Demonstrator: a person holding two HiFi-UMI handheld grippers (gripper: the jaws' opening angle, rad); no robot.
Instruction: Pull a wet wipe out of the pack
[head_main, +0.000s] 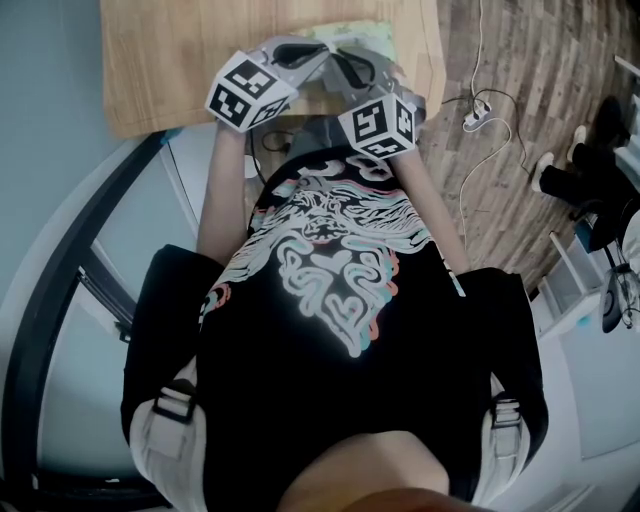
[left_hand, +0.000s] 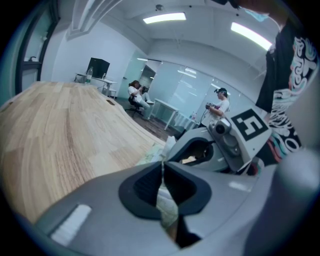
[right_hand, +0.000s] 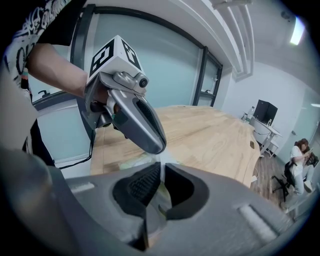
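At the upper middle of the head view, a pale green wipe pack (head_main: 362, 32) lies on the wooden desk (head_main: 180, 60), with the left tool (left_hand: 162, 167) and right tool (right_hand: 161, 170) meeting just over it, both tools' jaws closed to a slit.

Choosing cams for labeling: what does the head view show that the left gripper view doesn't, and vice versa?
Head view only: the person's printed black shirt and the floor cable.
Left gripper view only: people at desks, ceiling lights, and a close look at the left hand-held gripper, jaws together.
Both: wooden table, right hand-held gripper, pale wipe pack.
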